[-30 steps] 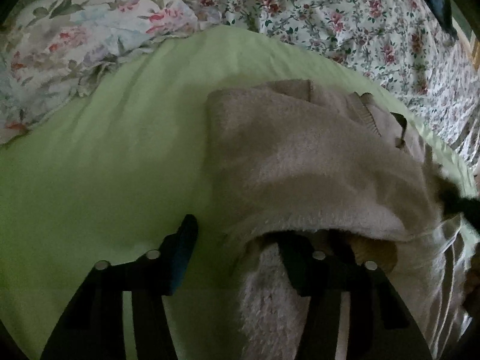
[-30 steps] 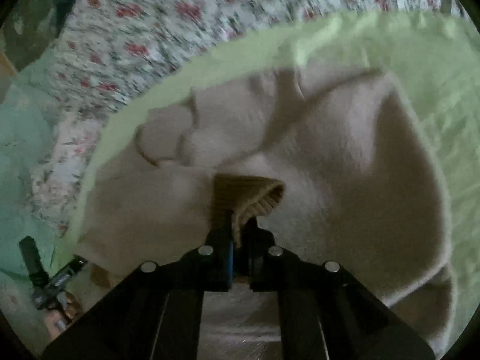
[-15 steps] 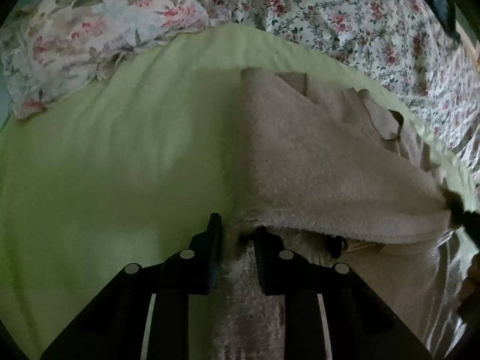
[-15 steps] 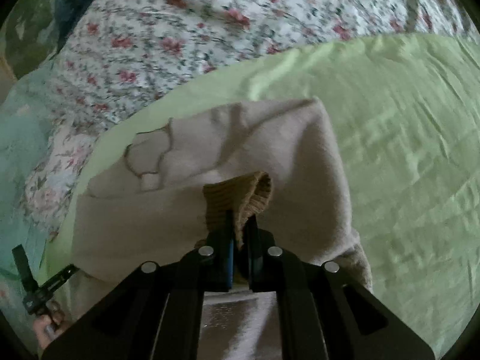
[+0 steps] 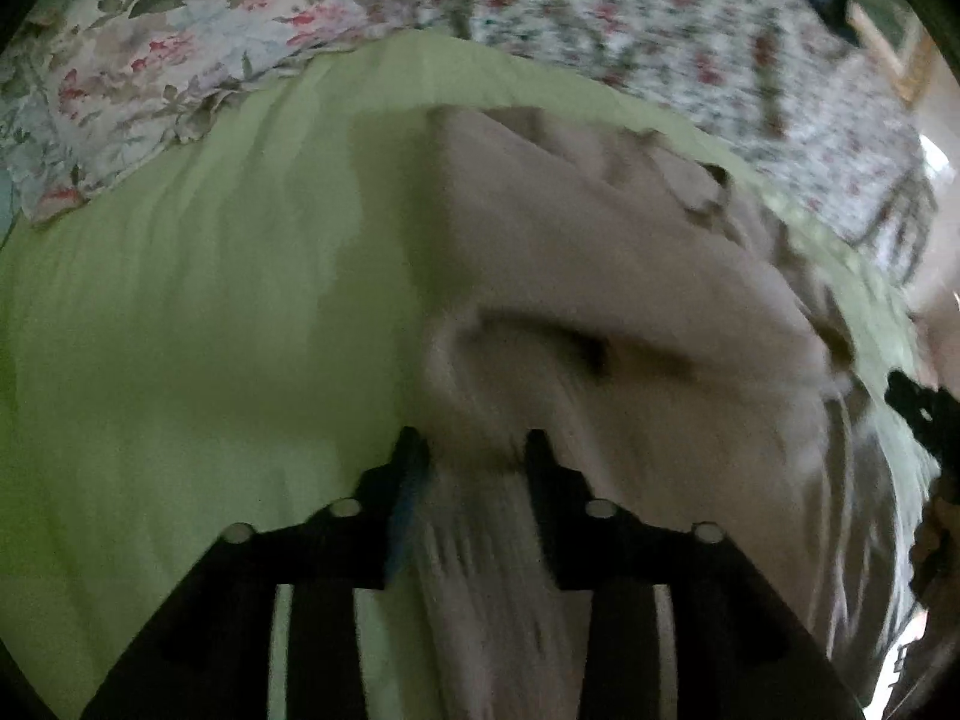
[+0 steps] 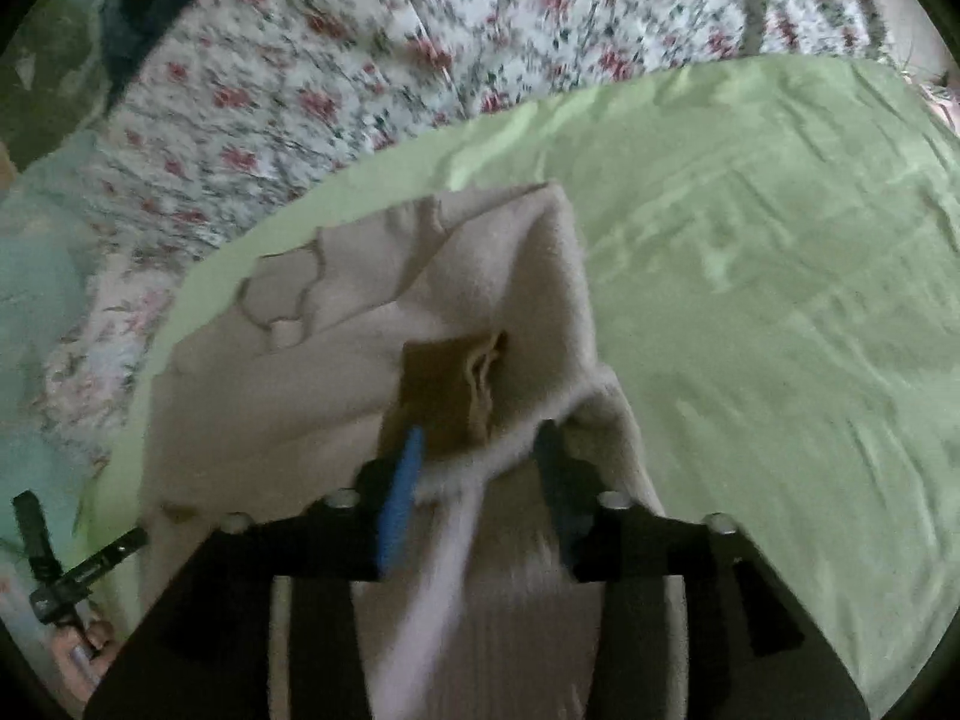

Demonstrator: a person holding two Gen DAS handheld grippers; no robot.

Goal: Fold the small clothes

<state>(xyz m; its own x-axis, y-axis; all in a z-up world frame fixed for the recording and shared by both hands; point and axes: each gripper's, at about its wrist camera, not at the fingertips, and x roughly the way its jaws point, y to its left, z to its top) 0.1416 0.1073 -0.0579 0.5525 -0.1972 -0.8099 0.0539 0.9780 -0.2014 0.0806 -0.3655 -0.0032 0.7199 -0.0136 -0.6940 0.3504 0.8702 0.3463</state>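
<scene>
A small beige fleece garment (image 5: 600, 276) lies on a light green sheet (image 5: 180, 330), folded over itself. In the left wrist view my left gripper (image 5: 474, 450) has its jaws parted, with the garment's near edge lying between them. In the right wrist view the garment (image 6: 372, 360) shows a brown ribbed cuff (image 6: 456, 390) on top. My right gripper (image 6: 480, 444) has its jaws apart, and the fleece edge lies loose between them. The frames are blurred.
A floral quilt (image 6: 420, 48) covers the bed beyond the sheet (image 6: 750, 300). A floral pillow (image 5: 138, 60) lies at the far left. The other gripper (image 6: 54, 570) and a hand show at the lower left of the right wrist view.
Both grippers were shut on the garment half a second ago and have now opened. The lifted fold has come down onto the rest of the garment.
</scene>
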